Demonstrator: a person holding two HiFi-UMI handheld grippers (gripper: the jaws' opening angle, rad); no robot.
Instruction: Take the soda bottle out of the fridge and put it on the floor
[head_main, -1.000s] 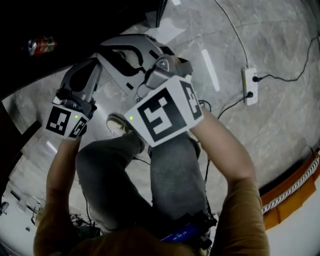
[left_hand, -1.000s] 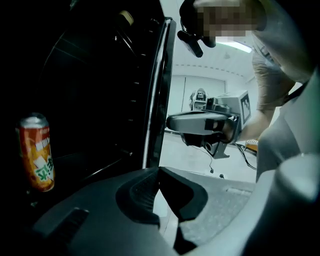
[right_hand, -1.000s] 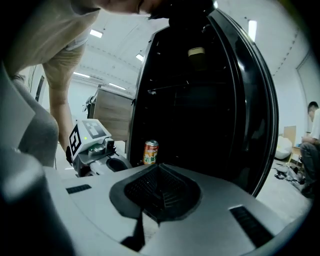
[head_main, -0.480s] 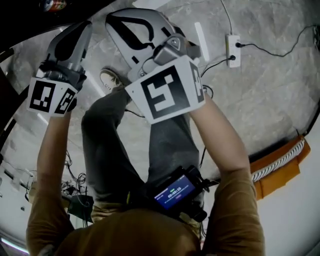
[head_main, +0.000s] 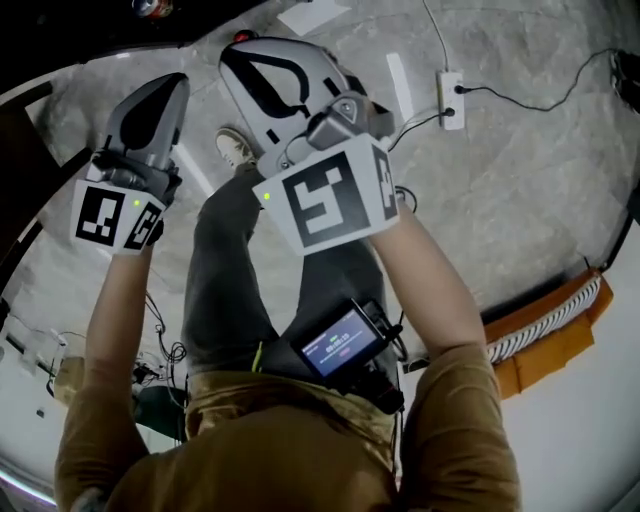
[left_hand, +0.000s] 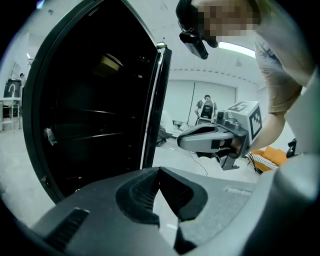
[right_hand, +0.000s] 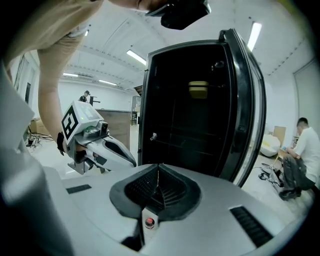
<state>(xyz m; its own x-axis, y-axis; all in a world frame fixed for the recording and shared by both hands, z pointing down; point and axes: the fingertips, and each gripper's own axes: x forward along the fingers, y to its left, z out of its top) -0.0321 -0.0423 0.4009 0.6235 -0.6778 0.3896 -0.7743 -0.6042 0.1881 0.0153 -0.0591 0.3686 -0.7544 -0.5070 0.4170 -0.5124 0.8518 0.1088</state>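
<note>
White power strip (head_main: 451, 98); paper sheet (head_main: 312, 14) farther left.

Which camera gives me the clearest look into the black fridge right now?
Right gripper view: the tall black fridge stands centred, dark shelves facing the camera. Left gripper view shows it off to the left. Head view catches only a dark edge.

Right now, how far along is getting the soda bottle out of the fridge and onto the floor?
Done: the fridge stands open. In hand: nothing; the left gripper and right gripper are both shut and empty. Left: unclear. A small red thing sits at the head view's dark top edge; I cannot tell whether it is the bottle, or whether it is in the fridge or on the floor.
</note>
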